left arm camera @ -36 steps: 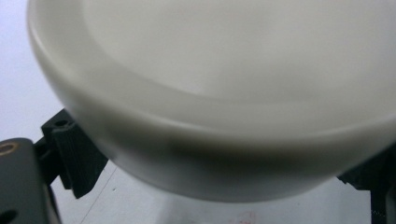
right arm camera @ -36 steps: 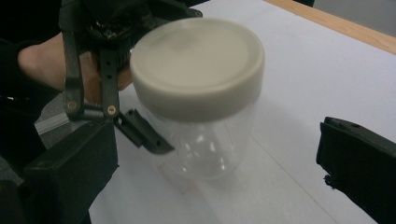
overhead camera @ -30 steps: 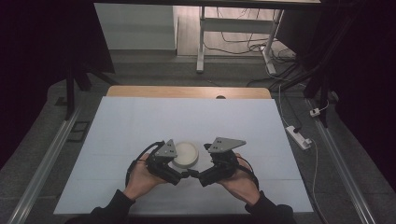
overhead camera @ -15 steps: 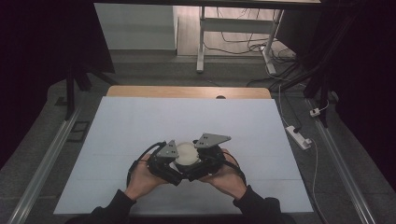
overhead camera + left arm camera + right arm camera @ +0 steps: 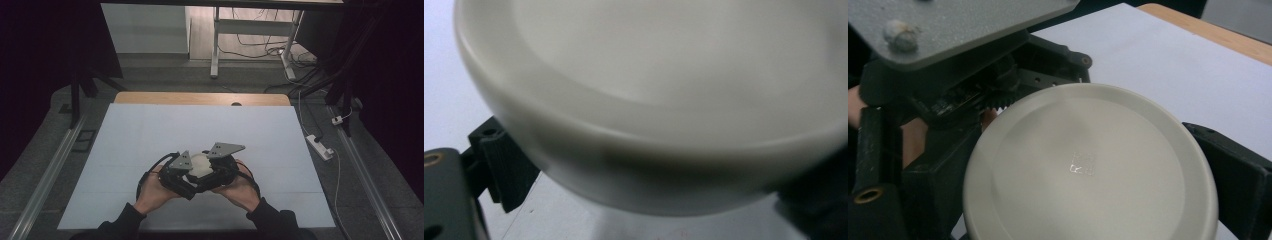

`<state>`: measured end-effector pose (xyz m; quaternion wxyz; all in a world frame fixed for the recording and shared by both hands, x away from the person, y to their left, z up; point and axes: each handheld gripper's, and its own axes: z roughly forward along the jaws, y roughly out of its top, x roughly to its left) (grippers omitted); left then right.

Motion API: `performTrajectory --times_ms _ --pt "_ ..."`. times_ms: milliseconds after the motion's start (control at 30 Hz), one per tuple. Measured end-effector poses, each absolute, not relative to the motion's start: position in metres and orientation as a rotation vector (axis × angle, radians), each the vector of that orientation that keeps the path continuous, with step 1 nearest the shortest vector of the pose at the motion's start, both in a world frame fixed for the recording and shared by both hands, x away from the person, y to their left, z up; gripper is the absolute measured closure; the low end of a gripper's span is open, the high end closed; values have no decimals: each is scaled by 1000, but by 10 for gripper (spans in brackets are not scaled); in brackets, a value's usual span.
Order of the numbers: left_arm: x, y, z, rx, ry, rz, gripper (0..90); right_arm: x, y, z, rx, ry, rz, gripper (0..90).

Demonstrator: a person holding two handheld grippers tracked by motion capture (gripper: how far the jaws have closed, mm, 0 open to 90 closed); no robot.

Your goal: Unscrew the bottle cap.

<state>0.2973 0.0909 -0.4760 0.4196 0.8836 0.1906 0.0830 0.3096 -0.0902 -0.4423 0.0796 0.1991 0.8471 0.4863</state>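
Note:
A cream-white round dish (image 5: 201,164) sits between both grippers at the near middle of the white table (image 5: 150,135). My left gripper (image 5: 191,173) holds it from the left and my right gripper (image 5: 213,170) from the right, each in a person's hand. In the left gripper view the dish (image 5: 649,100) looms very close, and a black fingertip (image 5: 499,165) presses its lower left side. In the right gripper view the dish (image 5: 1088,170) lies between the two black jaws, with one fingertip (image 5: 1238,175) at its right edge. The left gripper's grey plate (image 5: 948,25) is just beyond.
Wooden strip (image 5: 200,98) runs along the table's far edge. A white power strip (image 5: 319,146) and cables lie on the floor at the right. A metal rail (image 5: 55,165) runs along the left side, and table legs (image 5: 215,40) stand behind.
The right gripper has moved left, up against the dish. Both grippers now sit tight together around it, slightly nearer the person.

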Motion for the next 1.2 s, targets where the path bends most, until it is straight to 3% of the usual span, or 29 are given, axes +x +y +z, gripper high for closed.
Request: performTrajectory --times_ms 600,700,1200 --pt "292 91 -473 2218 184 54 78 321 -107 -436 41 2809 1628 68" --pt "292 90 -472 2227 200 77 78 320 -106 -436 111 2786 1631 0" --pt "299 96 -472 2198 462 203 78 312 -99 -429 545 2534 1493 0"
